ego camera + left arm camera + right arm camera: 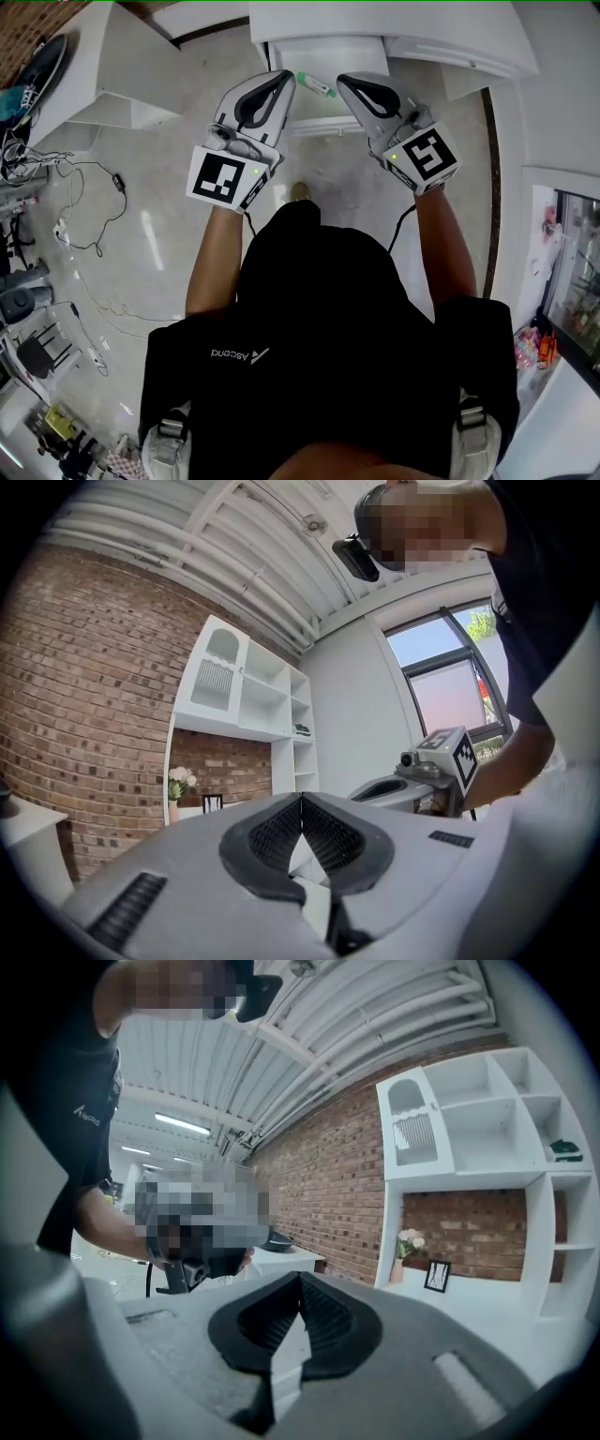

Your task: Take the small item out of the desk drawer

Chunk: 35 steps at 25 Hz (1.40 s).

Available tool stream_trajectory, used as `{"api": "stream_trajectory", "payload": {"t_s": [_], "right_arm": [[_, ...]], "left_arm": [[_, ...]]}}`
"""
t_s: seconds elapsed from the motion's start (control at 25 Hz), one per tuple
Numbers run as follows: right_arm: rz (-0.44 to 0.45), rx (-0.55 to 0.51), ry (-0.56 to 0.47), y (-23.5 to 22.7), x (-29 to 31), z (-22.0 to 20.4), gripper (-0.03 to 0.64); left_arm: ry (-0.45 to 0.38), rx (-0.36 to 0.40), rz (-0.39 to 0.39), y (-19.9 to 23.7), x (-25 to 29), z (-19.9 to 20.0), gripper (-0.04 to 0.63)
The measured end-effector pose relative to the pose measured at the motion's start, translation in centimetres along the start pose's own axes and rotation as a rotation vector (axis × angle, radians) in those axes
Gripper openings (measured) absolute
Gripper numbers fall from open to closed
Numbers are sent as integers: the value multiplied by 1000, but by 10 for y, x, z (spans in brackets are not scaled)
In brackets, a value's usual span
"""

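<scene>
The person stood over the white desk (459, 52) with its drawer (328, 58) pulled out toward them; the small item (316, 86), a pale tube with a green end, lay in the drawer near its front edge, toward the front left corner; it lay at a slant between the tips of the two grippers, close to both, and neither held it.

The left gripper (281, 84) hung just left of the item, tilted inward over the drawer's left edge; in the left gripper view its jaws were clenched, the dark pads meeting at the tip with nothing between them; the right gripper (349, 84) hung just right of the item over the drawer's front edge; its own view showed the jaws pressed together and likewise empty.

Both gripper views looked up and across the room; each showed a brick wall (84, 696) and a white shelf unit (487, 1129), with a small vase of flowers (407, 1246) and a framed picture (435, 1276) under the shelves; on the floor to the person's left, loose cables (89, 211) trailed away.
</scene>
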State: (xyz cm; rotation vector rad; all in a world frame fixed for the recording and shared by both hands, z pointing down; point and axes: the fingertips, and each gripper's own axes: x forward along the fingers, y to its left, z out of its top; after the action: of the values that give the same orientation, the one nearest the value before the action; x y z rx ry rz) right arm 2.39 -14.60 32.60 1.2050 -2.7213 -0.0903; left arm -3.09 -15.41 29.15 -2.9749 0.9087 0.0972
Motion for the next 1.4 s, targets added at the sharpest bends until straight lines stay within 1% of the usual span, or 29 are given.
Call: {"api": "stream_trajectory", "payload": {"t_s": [0.2,0.36,0.6,0.76,1.0,1.28,1.4], "right_arm": [[8,-24,104,-15,37,-28,3],[6,-11,178,-30,60,-55,3],[39,-6,291,-46,92,-94,3],[78,-11,392,-52,110,-126,5],[145,8,483,-56,133,-176,39],[203,37,630,-59,143,-241,111],[238,27,701,-58,147,-268,133]], "left_arm": [[2,-15,-21,32,15,-12,-2],[13,-28,-36,50,27,-25,-2],[27,-47,-26,77,41,-40,-2],[45,-52,-5,92,50,-49,-1],[55,-73,29,105,62,-64,-2],[57,-93,72,113,73,-79,-2],[59,-102,87,115,73,-87,-2]]}}
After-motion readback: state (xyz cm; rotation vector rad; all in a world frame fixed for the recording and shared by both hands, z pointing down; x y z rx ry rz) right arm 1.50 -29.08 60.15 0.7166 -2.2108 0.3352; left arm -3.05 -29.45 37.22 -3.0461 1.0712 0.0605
